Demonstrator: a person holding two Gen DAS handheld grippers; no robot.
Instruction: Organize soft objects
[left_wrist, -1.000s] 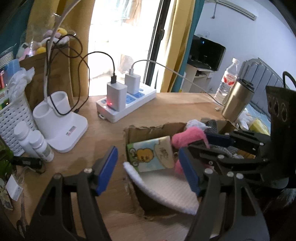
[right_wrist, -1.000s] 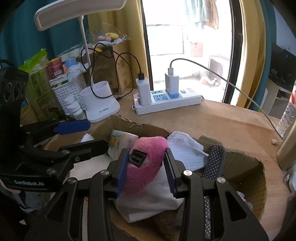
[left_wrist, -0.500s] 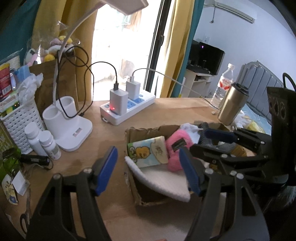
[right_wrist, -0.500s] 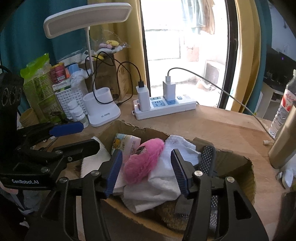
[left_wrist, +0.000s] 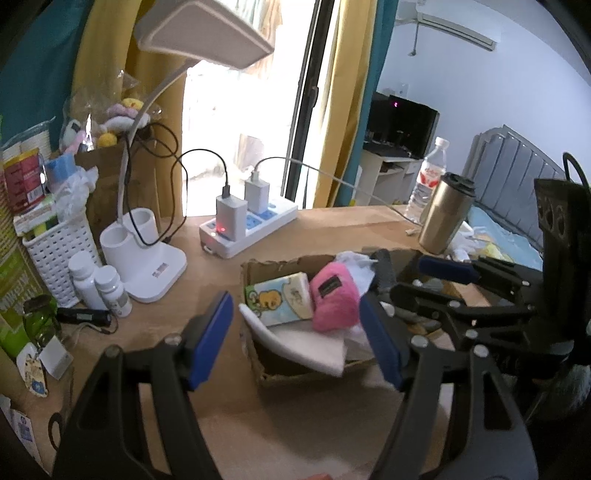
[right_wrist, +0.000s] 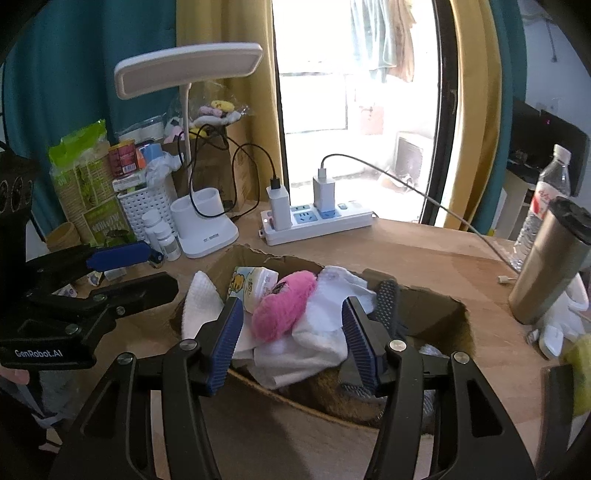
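On a wooden desk by a bright window, a torn cardboard box is sitting w/ soft things piled inside. Lying on top is a fluffy pink plush, oval, w/ a small dark label facing up. It is resting on crumpled white cloths, beside a tissue pack w/ a yellow cartoon print. A dark dotted sock is lying toward the box's right side. The right gripper is hovering above the plush, blue pads apart, jaws having just been opening, gripping nothing. The left gripper is hanging over the box's left edge, jaws wide, holding nothing. A white lamp and power strip are standing behind the box.
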